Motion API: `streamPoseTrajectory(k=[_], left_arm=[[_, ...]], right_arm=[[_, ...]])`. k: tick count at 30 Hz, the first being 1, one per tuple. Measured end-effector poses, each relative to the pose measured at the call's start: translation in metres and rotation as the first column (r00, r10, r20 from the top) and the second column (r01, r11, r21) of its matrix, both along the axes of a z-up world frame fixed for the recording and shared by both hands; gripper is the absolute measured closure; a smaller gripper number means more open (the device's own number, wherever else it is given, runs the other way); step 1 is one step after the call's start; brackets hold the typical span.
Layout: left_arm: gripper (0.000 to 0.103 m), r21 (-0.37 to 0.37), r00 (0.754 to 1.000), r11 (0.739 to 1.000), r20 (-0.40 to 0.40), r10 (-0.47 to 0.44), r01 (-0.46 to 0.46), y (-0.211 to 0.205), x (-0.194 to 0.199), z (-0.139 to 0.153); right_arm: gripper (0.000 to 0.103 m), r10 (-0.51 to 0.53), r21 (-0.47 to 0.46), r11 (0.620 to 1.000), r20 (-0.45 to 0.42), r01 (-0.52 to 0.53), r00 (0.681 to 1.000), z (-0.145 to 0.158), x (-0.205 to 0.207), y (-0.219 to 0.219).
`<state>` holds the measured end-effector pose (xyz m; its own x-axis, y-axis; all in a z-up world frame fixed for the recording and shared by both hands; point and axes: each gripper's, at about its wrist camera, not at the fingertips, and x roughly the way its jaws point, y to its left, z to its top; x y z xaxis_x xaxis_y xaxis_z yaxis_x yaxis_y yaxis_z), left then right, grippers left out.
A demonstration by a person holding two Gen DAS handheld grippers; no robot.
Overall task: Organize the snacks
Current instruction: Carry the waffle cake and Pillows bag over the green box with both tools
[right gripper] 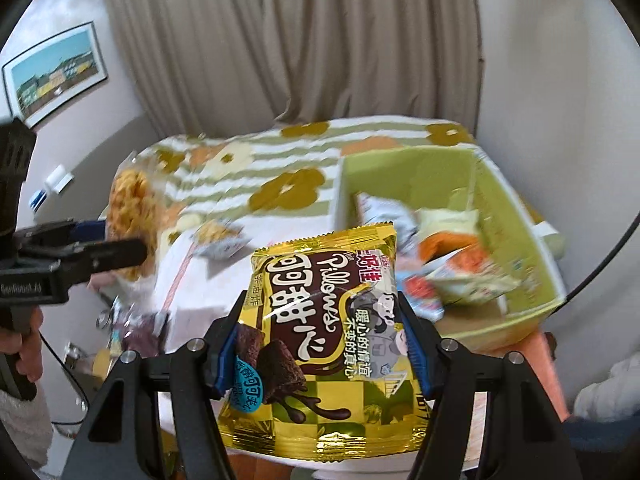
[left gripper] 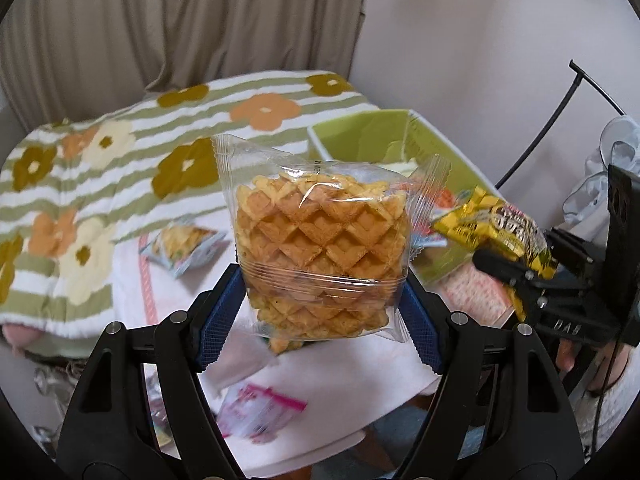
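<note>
My left gripper is shut on a clear bag of waffle crisps, held up above the table. My right gripper is shut on a gold and brown cocoa pillow snack packet, also lifted. In the left wrist view the right gripper shows at the right edge with the gold packet. In the right wrist view the left gripper appears at the left with the waffle bag. A green bin behind holds several snack packets.
A small snack packet lies on the white cloth beside the flowered striped blanket. A pink and white packet lies near the table's front edge. Curtains hang behind. A person's hand grips the left tool.
</note>
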<state>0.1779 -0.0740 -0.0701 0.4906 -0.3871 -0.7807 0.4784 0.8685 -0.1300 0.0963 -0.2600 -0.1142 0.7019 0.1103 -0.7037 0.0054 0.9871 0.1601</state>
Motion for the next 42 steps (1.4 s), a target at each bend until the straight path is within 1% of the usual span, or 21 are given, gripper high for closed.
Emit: streamPoseTrajectory(k=[3, 7, 11, 15, 19, 22, 27, 33, 35, 37, 39, 42], left_arm=[[0.030, -0.014, 1.000, 1.000, -0.001, -0.004, 0.004, -0.025, 0.010, -0.001], [0.030, -0.041, 1.000, 0.999, -0.015, 0.001, -0.001, -0.071, 0.031, -0.006], [0.030, -0.037, 0.999, 0.999, -0.034, 0.012, -0.013, -0.115, 0.053, -0.018], [0.030, -0.035, 0.997, 0.999, -0.080, 0.022, -0.025, -0.153, 0.073, -0.035], [0.030, 0.005, 0.994, 1.000, -0.105, 0.030, -0.030, -0.185, 0.094, -0.051], [0.030, 0.013, 0.991, 0.999, -0.131, 0.038, -0.037, -0.198, 0.110, -0.059], [0.030, 0.056, 0.990, 0.998, -0.135, 0.037, -0.030, -0.212, 0.139, -0.064], [0.030, 0.099, 0.986, 0.995, -0.159, 0.041, -0.026, -0.219, 0.177, -0.073], [0.025, 0.107, 0.985, 0.994, -0.168, 0.034, -0.016, -0.223, 0.189, -0.078], [0.012, 0.124, 0.987, 0.992, -0.159, 0.021, -0.001, -0.226, 0.196, -0.082], [0.007, 0.152, 0.989, 0.988, -0.147, 0.017, 0.005, -0.227, 0.200, -0.086], [0.007, 0.198, 0.990, 0.980, -0.136, 0.028, 0.000, -0.224, 0.202, -0.094]], right_arm=[[0.041, -0.018, 0.004, 1.000, 0.007, 0.018, 1.000, 0.007, 0.008, -0.030], [0.041, -0.021, 0.003, 1.000, 0.008, 0.021, 1.000, 0.012, 0.026, -0.071], [0.041, -0.014, 0.011, 1.000, 0.004, 0.014, 1.000, 0.013, 0.044, -0.104], [0.041, 0.001, 0.025, 1.000, -0.015, -0.001, 1.000, 0.008, 0.067, -0.133], [0.041, 0.010, 0.034, 0.999, -0.029, -0.009, 1.000, -0.001, 0.084, -0.151], [0.041, 0.016, 0.063, 0.998, -0.046, -0.013, 0.999, -0.008, 0.096, -0.162], [0.041, 0.009, 0.090, 0.996, -0.071, -0.002, 0.997, -0.020, 0.120, -0.172], [0.041, -0.007, 0.108, 0.994, -0.090, 0.017, 0.996, -0.025, 0.145, -0.177], [0.041, -0.012, 0.111, 0.994, -0.092, 0.022, 0.996, -0.025, 0.154, -0.179], [0.041, -0.016, 0.118, 0.993, -0.096, 0.027, 0.995, -0.027, 0.162, -0.181], [0.041, -0.014, 0.116, 0.993, -0.105, 0.026, 0.994, -0.028, 0.170, -0.180], [0.041, -0.009, 0.106, 0.994, -0.122, 0.023, 0.992, -0.033, 0.178, -0.178]])
